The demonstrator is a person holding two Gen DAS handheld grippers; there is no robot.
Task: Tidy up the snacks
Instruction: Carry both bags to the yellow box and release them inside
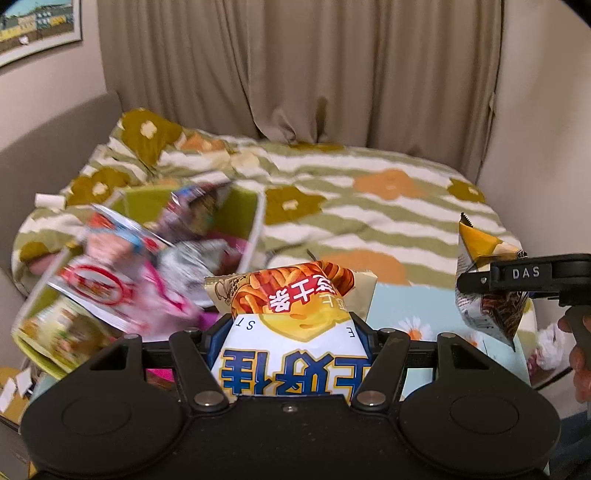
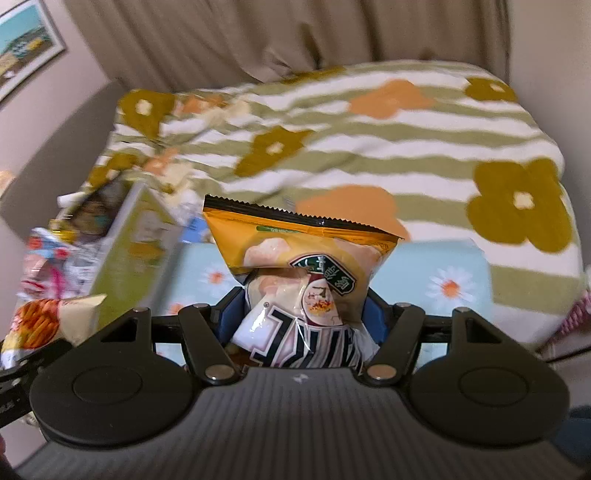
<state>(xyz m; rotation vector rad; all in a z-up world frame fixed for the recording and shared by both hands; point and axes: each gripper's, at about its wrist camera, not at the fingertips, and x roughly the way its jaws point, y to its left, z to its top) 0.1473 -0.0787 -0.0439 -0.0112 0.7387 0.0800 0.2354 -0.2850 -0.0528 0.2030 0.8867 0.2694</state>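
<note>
My left gripper (image 1: 291, 332) is shut on a fries snack bag (image 1: 295, 306), white, yellow and orange with blue characters, held above the bed. It also shows at the left of the right wrist view (image 2: 40, 325). My right gripper (image 2: 303, 317) is shut on an orange and white snack bag (image 2: 306, 258) with a black serrated top edge. That bag and gripper show in the left wrist view at the right (image 1: 484, 280). A green box (image 1: 236, 210) at the left holds several snack bags (image 1: 122, 273); it shows blurred in the right wrist view (image 2: 136, 251).
A bed with a green striped flower blanket (image 1: 369, 206) fills the middle. A light blue daisy cloth (image 2: 443, 273) lies under the grippers. Beige curtains (image 1: 295, 66) hang behind. A framed picture (image 1: 37, 26) is on the left wall.
</note>
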